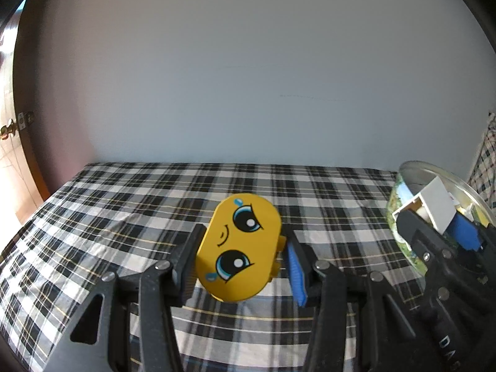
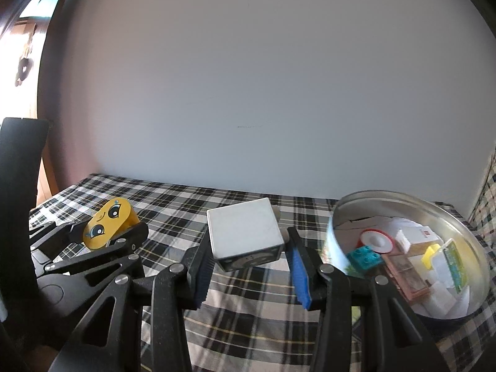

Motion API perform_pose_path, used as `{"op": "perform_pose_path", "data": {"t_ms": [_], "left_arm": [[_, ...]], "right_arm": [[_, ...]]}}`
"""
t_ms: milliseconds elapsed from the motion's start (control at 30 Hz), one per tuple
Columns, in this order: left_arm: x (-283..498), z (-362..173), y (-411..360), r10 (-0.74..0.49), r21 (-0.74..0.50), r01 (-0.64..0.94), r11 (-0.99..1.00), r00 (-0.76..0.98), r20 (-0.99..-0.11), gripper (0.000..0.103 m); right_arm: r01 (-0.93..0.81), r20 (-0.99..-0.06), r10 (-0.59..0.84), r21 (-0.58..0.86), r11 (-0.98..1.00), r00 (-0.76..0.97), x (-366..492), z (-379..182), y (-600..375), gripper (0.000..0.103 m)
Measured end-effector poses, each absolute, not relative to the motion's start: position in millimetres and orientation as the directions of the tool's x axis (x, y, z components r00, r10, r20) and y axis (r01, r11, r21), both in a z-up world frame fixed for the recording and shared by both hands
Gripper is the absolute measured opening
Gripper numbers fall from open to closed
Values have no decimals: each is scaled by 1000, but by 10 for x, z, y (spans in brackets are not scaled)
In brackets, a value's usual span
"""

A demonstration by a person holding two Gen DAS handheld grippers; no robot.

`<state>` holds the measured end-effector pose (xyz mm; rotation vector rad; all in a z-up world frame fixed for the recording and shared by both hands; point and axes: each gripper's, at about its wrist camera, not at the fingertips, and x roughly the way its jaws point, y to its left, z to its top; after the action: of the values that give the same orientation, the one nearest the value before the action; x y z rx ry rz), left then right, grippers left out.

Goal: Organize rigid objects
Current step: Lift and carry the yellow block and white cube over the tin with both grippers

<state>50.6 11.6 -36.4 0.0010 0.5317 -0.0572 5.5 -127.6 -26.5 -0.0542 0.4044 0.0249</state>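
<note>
Sitting between the left hand-held gripper [image 1: 243, 266] pads, the yellow face block [image 1: 240, 248] seems clamped; right grips white box [image 2: 245, 234].

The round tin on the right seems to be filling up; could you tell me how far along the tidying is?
Mostly done: the round tin already holds a teal brick, a red-and-white disc and several small boxes. In hand: the left gripper holds the yellow face block, and the right gripper holds the white box. Left: both still need to go into the tin; nothing else lies loose on the plaid cloth.
</note>
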Motion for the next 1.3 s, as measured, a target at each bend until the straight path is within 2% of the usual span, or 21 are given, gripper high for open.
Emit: {"op": "perform_pose_path", "data": {"t_ms": [600, 1300], "left_arm": [[405, -336, -443, -112, -1, 129, 992, 859, -499, 48], [180, -270, -1209, -240, -9, 268, 963, 847, -474, 48]], "right_arm": [[35, -366, -45, -35, 999, 930, -140, -178, -1786, 47], [152, -331, -154, -33, 988, 931, -444, -82, -2401, 47]]}}
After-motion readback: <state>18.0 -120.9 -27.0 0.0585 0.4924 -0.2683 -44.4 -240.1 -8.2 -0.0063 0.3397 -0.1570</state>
